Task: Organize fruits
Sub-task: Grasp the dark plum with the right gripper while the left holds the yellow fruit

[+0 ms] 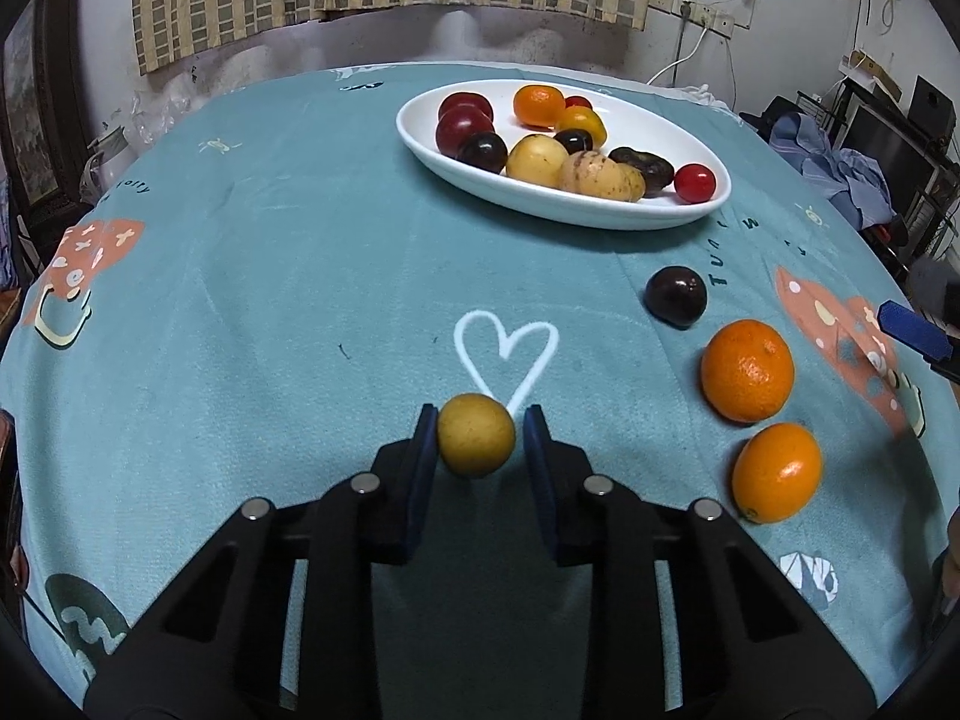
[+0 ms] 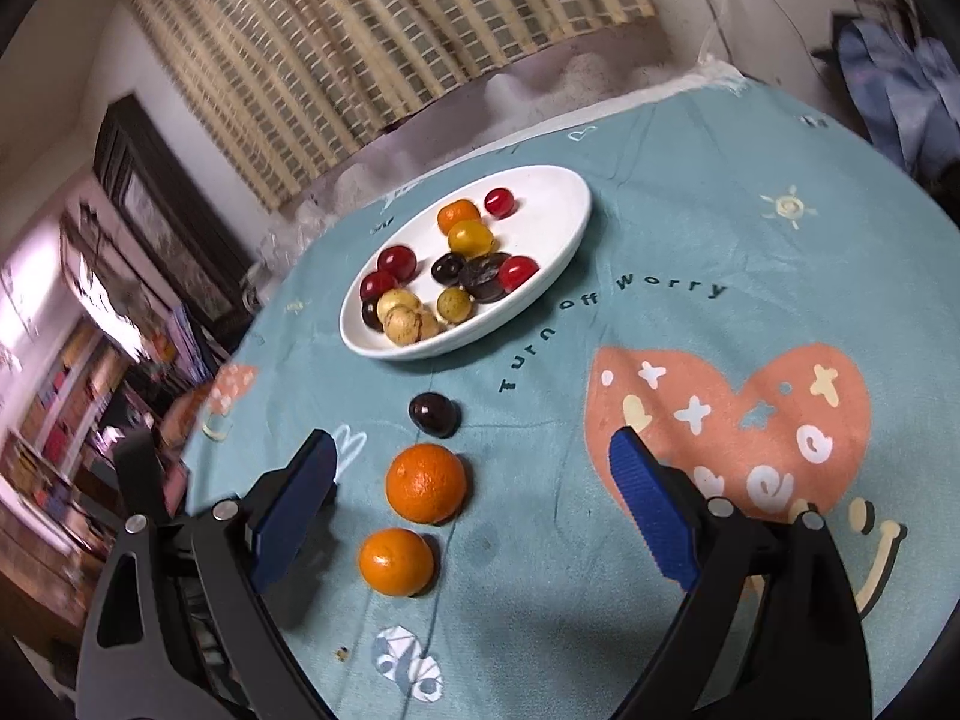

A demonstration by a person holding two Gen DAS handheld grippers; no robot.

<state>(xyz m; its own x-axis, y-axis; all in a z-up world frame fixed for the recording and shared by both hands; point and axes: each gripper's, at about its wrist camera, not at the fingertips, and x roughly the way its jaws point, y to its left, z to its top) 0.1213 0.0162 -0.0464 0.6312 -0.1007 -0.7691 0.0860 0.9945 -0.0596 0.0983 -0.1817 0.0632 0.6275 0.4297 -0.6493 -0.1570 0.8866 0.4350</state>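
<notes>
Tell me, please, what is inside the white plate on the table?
The white plate holds small fruits: red, dark, yellow and one orange. Whatever lies beneath the piled fruits is covered.

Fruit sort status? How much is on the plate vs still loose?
Done: about a dozen fruits on the white plate. In hand: left gripper shut on a yellow fruit. Left: dark plum and two oranges on the tablecloth; right gripper open, empty.
</notes>
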